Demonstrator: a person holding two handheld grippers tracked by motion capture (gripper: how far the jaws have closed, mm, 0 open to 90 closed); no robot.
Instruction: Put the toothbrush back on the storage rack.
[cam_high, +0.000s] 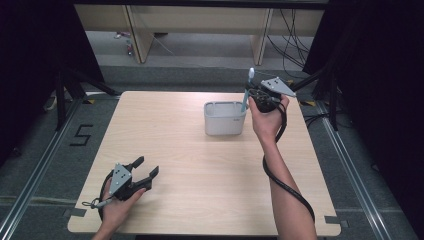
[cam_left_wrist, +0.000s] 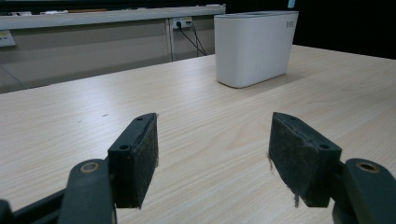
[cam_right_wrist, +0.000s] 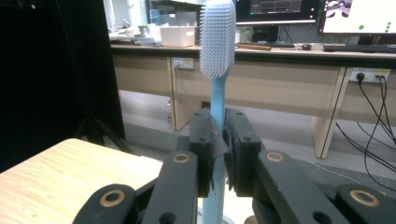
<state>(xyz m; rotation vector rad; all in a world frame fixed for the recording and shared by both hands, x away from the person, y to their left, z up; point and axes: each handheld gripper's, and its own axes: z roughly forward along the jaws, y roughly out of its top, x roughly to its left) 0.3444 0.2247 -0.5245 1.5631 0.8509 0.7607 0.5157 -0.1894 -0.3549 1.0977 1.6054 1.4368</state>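
Note:
A light blue toothbrush stands nearly upright over the right rim of a white holder cup at the middle back of the table. My right gripper is shut on its handle; in the right gripper view the jaws clamp the toothbrush with the bristle head up. Whether its lower end is inside the cup is hidden. My left gripper rests open on the table near the front left, nothing between its pads. From there the cup stands far ahead.
The wooden table has black curtains at both sides. Behind it are desks and loose cables on the floor. A black cable trails along the right forearm.

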